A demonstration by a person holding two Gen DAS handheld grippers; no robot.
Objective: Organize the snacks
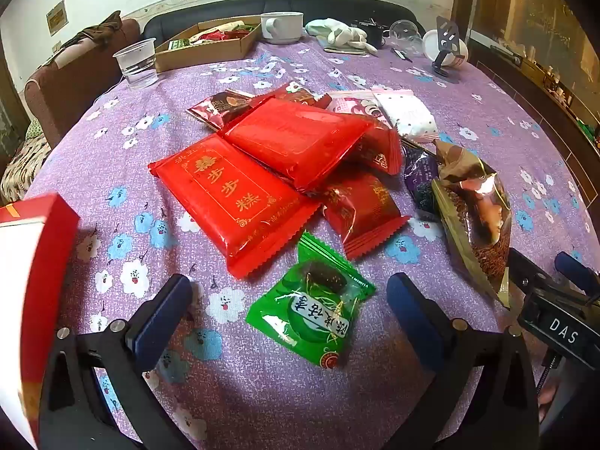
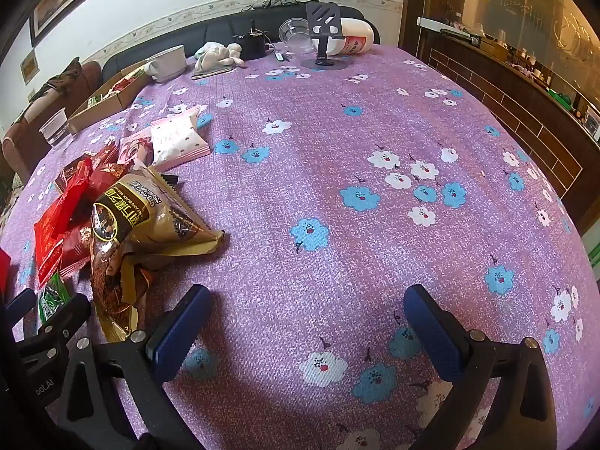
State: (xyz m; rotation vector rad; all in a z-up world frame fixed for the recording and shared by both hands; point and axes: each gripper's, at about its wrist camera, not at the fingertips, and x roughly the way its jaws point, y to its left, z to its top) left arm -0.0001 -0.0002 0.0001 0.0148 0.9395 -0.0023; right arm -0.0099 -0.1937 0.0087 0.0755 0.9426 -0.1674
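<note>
A green snack packet [image 1: 313, 309] is framed between the wide-spread fingers of the left gripper [image 1: 288, 318] on the flowered tablecloth [image 2: 337, 187], apparently singled out from the red packets [image 1: 240, 202]; the right gripper [image 2: 305, 332] is held open, empty, over bare cloth.

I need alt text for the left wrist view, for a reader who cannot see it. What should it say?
The open left gripper hovers over a green snack packet on a purple flowered tablecloth. Behind the packet lies a pile of red snack packets, with a gold bag to the right. A cardboard box and a plastic cup stand farther back.
</note>
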